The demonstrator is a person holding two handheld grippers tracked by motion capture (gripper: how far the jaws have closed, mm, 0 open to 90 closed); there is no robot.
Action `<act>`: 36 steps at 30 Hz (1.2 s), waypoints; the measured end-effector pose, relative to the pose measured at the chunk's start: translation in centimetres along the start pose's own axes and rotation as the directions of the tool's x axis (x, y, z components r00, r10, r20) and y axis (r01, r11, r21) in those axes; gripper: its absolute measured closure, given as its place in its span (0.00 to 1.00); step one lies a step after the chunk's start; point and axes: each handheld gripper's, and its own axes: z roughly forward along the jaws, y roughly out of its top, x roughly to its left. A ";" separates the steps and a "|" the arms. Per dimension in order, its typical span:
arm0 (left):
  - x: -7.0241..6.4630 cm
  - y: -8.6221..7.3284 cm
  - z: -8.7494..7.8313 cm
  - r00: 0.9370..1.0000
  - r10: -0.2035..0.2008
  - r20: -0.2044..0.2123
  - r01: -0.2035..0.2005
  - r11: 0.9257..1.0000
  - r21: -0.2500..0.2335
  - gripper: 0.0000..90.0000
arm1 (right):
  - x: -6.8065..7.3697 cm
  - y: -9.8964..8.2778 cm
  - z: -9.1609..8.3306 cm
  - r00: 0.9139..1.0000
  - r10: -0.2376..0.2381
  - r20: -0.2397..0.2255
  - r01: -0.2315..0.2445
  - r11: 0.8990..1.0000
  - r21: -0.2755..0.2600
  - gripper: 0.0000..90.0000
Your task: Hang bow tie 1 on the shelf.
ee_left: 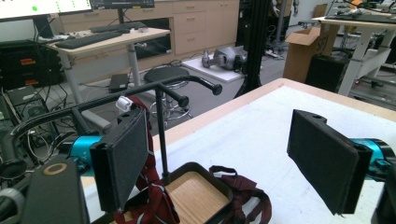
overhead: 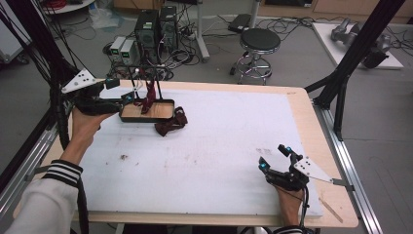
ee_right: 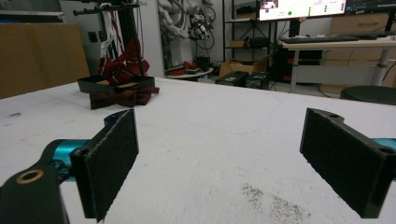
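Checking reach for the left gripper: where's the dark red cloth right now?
High view, far left of the table: the dark red cloth lies partly on the white mat against the wooden-bottomed stand tray, partly draped inside it.

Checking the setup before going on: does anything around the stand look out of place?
Yes: the dark red cloth droops over the wooden tray rim onto the white table cover, half in, half out. Small dark specks also mark the cover.

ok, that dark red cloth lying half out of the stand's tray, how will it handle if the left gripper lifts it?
Probably floppy: the dark red cloth slumps in folds over the rim of the tray onto the table. Likely light, so it should lift easily but dangle and sag. It may drag or snag on the tray rim, since another part hangs from the stand above it.
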 end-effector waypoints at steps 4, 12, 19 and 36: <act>-0.5 0.0 0.2 1.000 0.010 0.007 -0.010 1.000 0.005 0.23 | 0.0 0.0 0.0 1.000 -0.004 0.000 0.004 1.000 -0.001 0.12; -2.2 -0.6 1.4 0.998 0.038 0.041 -0.039 0.998 0.039 0.23 | 0.0 0.0 0.0 1.000 0.000 -0.001 0.000 1.000 0.001 0.12; -3.8 -1.1 3.0 0.996 0.059 0.074 -0.064 0.995 0.074 0.23 | 0.0 0.0 0.0 1.000 0.003 -0.005 -0.003 1.000 -0.003 0.12; -6.8 -2.7 6.6 0.986 0.110 0.124 -0.132 0.972 0.193 0.25 | -0.2 0.0 -0.1 1.000 0.009 -0.007 -0.009 1.000 -0.011 0.12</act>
